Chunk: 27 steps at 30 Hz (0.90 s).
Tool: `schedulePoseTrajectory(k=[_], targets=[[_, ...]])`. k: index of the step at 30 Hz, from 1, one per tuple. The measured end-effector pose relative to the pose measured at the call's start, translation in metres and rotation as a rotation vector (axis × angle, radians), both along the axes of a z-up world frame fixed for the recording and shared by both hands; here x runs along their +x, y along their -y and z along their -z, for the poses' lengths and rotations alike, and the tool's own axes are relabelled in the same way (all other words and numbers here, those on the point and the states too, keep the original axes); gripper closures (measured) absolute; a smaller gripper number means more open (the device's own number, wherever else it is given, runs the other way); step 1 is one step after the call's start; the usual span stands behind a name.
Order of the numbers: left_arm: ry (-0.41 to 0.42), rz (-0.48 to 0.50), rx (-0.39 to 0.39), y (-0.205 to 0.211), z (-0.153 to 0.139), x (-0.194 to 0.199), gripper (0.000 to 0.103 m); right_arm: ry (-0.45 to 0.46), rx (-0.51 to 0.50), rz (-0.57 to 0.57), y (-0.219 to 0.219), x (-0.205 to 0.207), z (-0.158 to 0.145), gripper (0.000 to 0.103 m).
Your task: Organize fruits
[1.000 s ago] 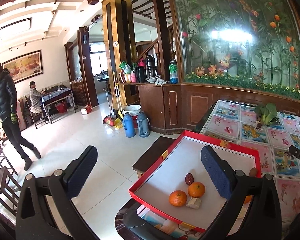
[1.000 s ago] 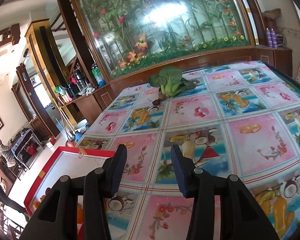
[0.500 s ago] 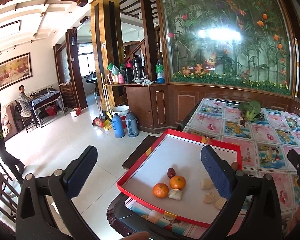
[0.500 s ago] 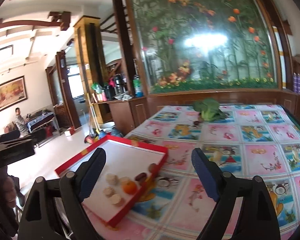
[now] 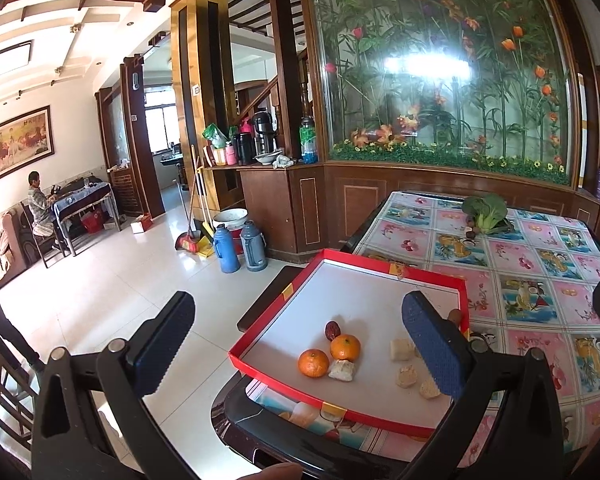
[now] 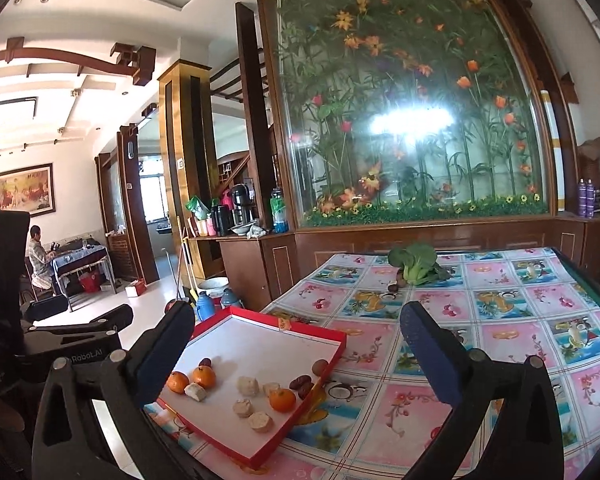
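Right wrist view: oranges and dates are gathered in the tray, dates by the greens are left on the surface, and both tools, right opening and left spread, are kept empty.

Both wrist views overlook the red tray from nearby.

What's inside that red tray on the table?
The red tray holds three oranges, dark red dates and pale chunks. The left view's finger hides part of its right side.
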State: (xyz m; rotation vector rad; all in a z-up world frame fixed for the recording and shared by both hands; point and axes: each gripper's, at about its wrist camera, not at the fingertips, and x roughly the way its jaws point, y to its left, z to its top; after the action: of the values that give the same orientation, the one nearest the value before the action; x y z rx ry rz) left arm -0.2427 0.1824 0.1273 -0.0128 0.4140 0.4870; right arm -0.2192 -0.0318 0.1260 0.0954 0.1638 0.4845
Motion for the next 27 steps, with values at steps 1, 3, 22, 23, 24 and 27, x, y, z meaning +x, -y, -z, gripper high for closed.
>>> schedulePoseTrajectory(k=[1,3,22,23,24,27], targets=[[0.002,-0.001,0.001,0.0,0.0,0.0,0.0,0.002,-0.004,0.003,0.001,-0.001,0.0,0.0],[0.006,-0.006,-0.002,-0.001,0.0,-0.001,0.0,0.006,-0.014,0.005,-0.001,-0.003,0.001,0.0],[0.013,-0.011,-0.03,-0.013,0.008,-0.016,0.0,0.044,-0.087,0.012,-0.022,-0.016,0.006,0.0],[0.015,-0.011,-0.031,-0.013,0.007,-0.016,0.0,0.048,-0.091,0.012,-0.023,-0.017,0.006,0.0],[0.016,-0.011,-0.029,-0.013,0.007,-0.016,0.0,0.051,-0.096,0.013,-0.024,-0.018,0.006,0.0],[0.022,-0.012,-0.032,-0.012,0.008,-0.019,0.0,0.054,-0.106,0.011,-0.026,-0.019,0.007,0.0]])
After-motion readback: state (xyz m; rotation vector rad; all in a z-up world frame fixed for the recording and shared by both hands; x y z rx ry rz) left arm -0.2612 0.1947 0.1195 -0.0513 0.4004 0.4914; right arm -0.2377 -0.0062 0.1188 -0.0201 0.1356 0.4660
